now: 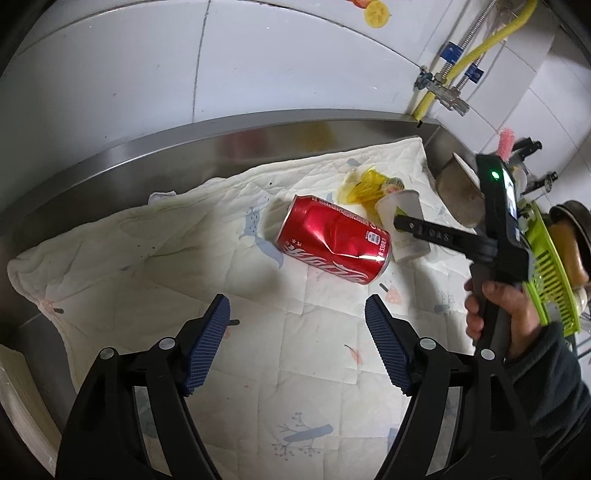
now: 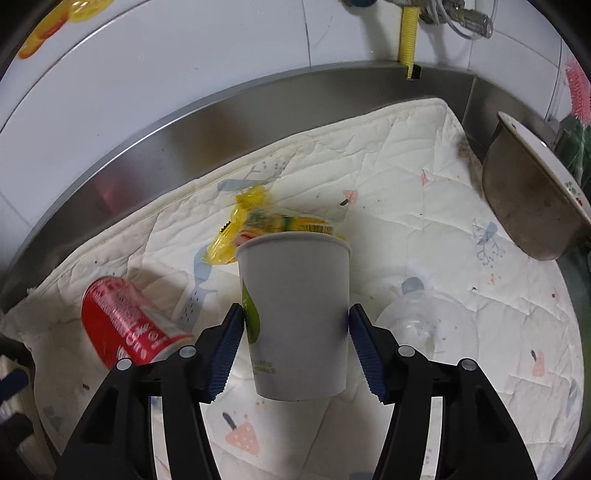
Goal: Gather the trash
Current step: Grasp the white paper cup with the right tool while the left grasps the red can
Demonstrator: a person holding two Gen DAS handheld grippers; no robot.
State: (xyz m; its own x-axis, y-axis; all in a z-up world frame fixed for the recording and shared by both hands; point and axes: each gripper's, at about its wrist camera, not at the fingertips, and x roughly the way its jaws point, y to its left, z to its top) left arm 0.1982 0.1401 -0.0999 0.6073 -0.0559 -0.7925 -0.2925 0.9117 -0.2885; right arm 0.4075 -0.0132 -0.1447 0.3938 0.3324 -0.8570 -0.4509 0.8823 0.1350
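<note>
- White wall tiles (image 1: 122, 85) behind, steel rim (image 1: 207, 144) of the tabletop below them, quilted white cloth (image 1: 147, 258) spread over the surface.
- Yellow corrugated hose (image 2: 407, 33) and metal valve fittings (image 1: 443, 92) against the tiles at far right.
- Dented red cola can (image 1: 334, 243) lying on its side on the cloth, ahead of the left tool (image 1: 297, 347), well clear of its blue pads (image 1: 207, 347).
- Left tool spread wide, nothing between the fingers, hovering above bare cloth.
- White paper cup (image 2: 295, 317) with a green patch on its side, upright between the right tool's (image 2: 295, 350) blue pads (image 2: 226, 354); both pads pressed to the cup's walls, so clamped on the cup at medium width.
- Same cup just to the right of the can in the left view, one black finger across it.
- Crumpled yellow wrapper (image 2: 251, 225) on the cloth right behind the cup, touching or nearly touching its rim.
- Clear plastic dome lid (image 2: 428, 325) on the cloth just right of the cup.
- Metal bowl (image 2: 532, 192) tilted on edge at the cloth's right border.
- Green dish rack (image 1: 546, 269) further right.
- Bare hand (image 1: 495, 314) with a dark sleeve (image 1: 546, 387) around the right tool's handle.
</note>
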